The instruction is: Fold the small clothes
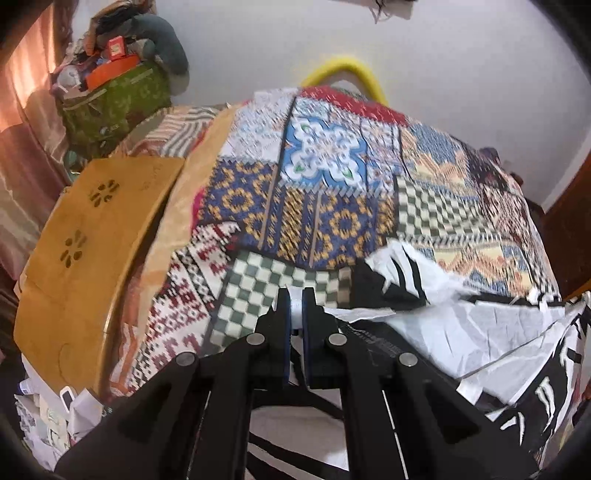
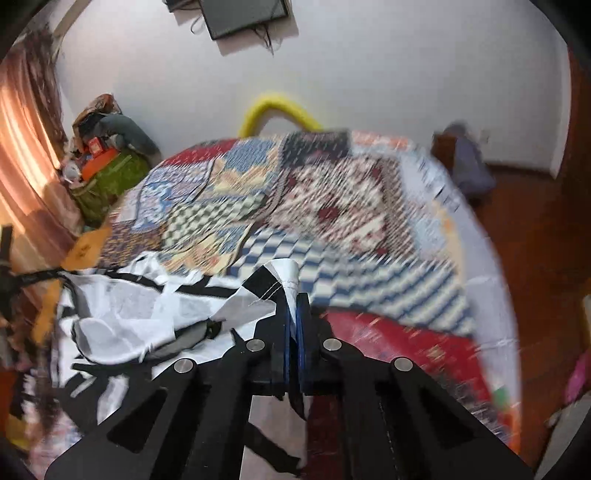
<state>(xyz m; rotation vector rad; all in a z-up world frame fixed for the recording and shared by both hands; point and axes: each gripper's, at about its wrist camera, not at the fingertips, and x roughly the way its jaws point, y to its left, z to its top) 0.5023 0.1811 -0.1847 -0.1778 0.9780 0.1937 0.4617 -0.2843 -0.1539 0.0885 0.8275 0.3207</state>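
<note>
Your left gripper (image 1: 296, 295) is clamped on an edge of the black-and-white garment (image 1: 491, 332): a strip of white cloth shows pinched between the two blue pads (image 1: 283, 332), which stand almost together. From there the garment runs off to the right of that gripper, crumpled and partly raised, over the near end of the patchwork bedspread (image 1: 332, 192).

Your right gripper (image 2: 293, 295) is likewise closed on the same garment (image 2: 147, 306). A rolled white hem corner with a line of stitching sticks up just past its fingertips, and a tail of fabric hangs down between the pads. In the right wrist view the garment spreads leftward from this gripper, lying wrinkled on the bedspread (image 2: 332, 206), with a black strap end trailing toward the left edge of the picture. Much of that view is smeared by motion blur, so the bedspread's pattern is hard to read there.

Taking the bedspread as your landmark: a tan cardboard sheet (image 1: 85, 236) with flower-shaped cut-outs lies along its left side. Beyond its far left corner stands a green patterned bag (image 1: 114, 99) piled with clutter. A yellow curved tube (image 1: 343, 70) rises behind its far edge against the white wall. High on that wall in the right wrist view hangs a dark screen (image 2: 243, 14).
</note>
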